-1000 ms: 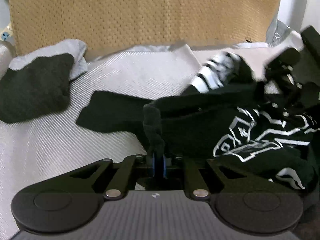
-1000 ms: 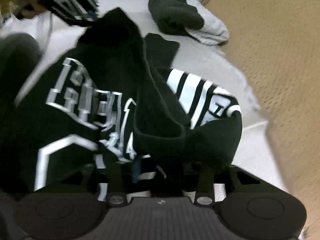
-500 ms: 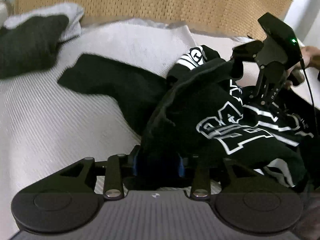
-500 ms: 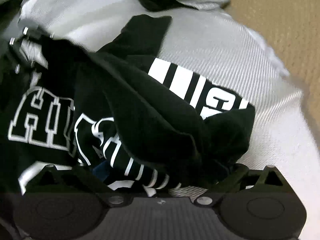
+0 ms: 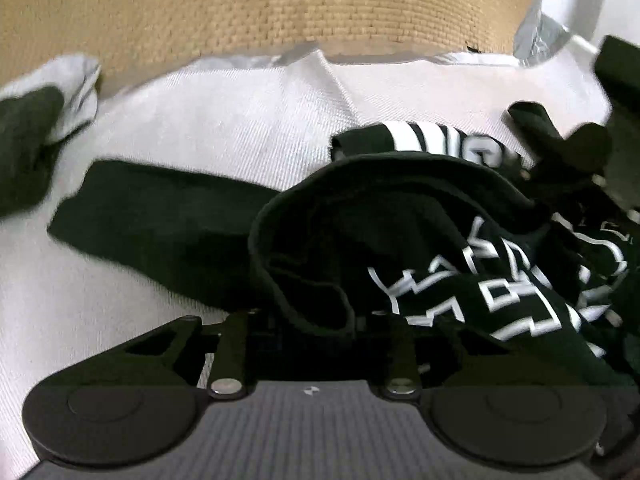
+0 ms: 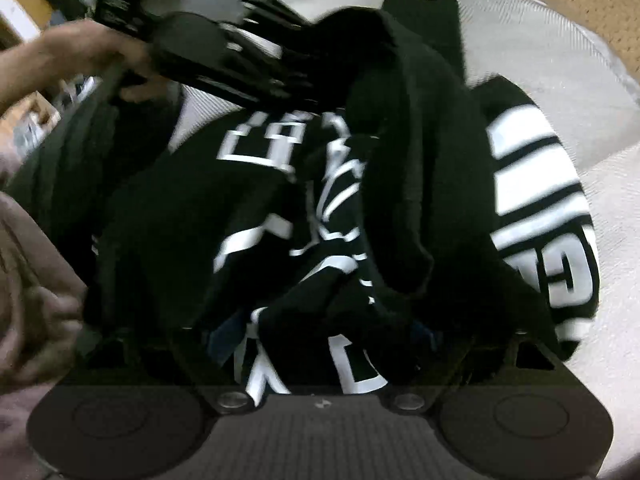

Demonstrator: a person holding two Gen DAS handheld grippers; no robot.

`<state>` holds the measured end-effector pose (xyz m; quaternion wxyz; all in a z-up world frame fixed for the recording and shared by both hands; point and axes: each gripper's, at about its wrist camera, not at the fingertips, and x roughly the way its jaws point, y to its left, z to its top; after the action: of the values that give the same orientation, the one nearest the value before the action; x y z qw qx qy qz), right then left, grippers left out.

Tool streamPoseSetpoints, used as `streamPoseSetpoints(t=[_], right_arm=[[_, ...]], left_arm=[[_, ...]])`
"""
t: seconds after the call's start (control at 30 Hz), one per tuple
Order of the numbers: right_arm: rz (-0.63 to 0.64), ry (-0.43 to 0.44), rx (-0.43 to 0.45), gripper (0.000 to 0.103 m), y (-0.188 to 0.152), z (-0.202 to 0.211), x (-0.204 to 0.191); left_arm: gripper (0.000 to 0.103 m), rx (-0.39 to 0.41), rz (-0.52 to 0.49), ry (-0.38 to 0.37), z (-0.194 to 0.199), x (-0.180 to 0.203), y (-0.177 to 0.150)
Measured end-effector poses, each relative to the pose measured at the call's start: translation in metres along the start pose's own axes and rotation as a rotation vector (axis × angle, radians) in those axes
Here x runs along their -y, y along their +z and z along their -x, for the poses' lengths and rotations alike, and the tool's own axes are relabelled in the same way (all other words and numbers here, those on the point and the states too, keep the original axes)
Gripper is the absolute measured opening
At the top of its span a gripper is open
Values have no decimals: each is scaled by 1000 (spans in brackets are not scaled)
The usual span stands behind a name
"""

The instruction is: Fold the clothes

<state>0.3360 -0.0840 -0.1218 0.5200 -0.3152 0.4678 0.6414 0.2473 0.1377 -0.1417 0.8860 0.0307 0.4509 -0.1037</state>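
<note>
A black sweatshirt [image 5: 400,240] with white lettering lies bunched on the white sheet [image 5: 240,112]. One sleeve [image 5: 160,216] stretches left, and a white-striped sleeve [image 5: 440,140] shows behind. My left gripper [image 5: 316,320] has a thick fold of the hem between its jaws, which are closing; the pads are hidden by dark cloth. In the right wrist view the sweatshirt [image 6: 240,220] fills the frame, its striped sleeve [image 6: 536,200] at right. My right gripper [image 6: 324,336] stands wide over the heap with its jaws closing, cloth lying loose between them. The left gripper [image 6: 240,52] reaches in from top left.
A tan woven panel [image 5: 280,8] runs along the sheet's far side. A folded black and grey garment [image 5: 32,128] rests at the left on the sheet. A person's hand [image 6: 72,52] holds the left gripper, and their clothed lap [image 6: 32,280] is at the left edge.
The left gripper was shut on a thin hem, then opened and dropped closer onto the bunch. The right gripper spread wide and rolled, and the left gripper came into its view at top left.
</note>
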Motion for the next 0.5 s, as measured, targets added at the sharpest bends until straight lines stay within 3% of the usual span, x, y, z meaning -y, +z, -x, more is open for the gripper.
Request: streamPoseSetpoints(t=[0.23, 0.37, 0.43, 0.5], right_arm=[[-66, 73, 104, 86, -1, -10, -43], [-75, 52, 201, 86, 3, -24, -60], [-43, -40, 189, 71, 6, -29, -70], [-100, -56, 205, 67, 1, -22, -65]], left_arm=[[25, 2, -10, -22, -12, -14, 9], [24, 9, -28, -21, -15, -20, 15], [23, 16, -27, -23, -13, -23, 16], [23, 29, -18, -33, -6, -28, 12]])
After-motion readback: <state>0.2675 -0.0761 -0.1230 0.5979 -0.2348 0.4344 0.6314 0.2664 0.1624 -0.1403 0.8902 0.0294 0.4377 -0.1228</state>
